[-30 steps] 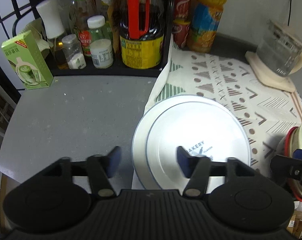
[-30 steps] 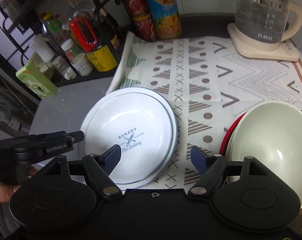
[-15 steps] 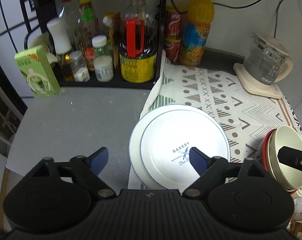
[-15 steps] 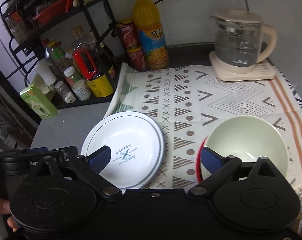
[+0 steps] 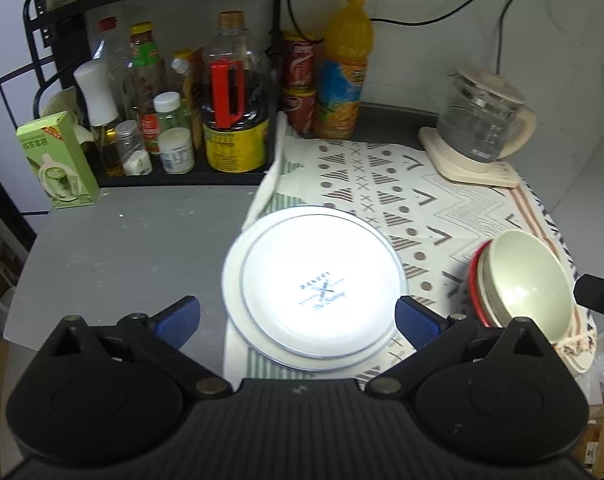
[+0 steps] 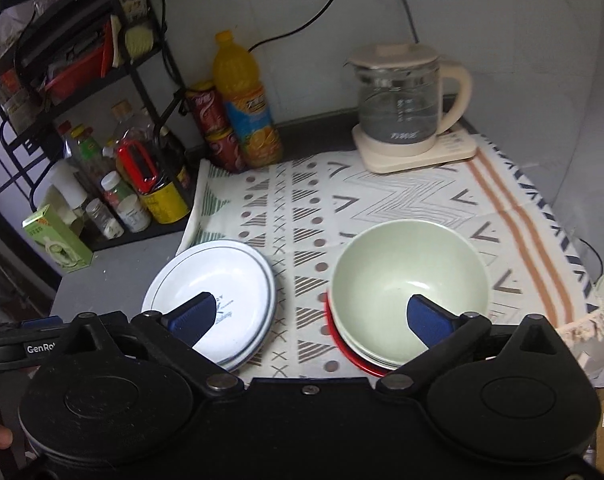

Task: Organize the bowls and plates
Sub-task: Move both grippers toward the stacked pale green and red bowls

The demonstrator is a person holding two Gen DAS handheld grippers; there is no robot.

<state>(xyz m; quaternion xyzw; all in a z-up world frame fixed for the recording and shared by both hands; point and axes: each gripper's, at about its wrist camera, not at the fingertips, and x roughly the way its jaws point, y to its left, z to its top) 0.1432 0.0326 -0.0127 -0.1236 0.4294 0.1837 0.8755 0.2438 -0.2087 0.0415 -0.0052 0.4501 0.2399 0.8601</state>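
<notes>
White plates (image 5: 315, 284) sit stacked at the patterned cloth's (image 6: 381, 200) edge, half over bare bench (image 5: 134, 232), green bowls (image 6: 409, 284) nested beside them. Both the left gripper (image 5: 298, 316) and right gripper (image 6: 309, 316) have just opened, fingers wide apart, nothing between. The off-centre plate stack could slide if nudged.
</notes>
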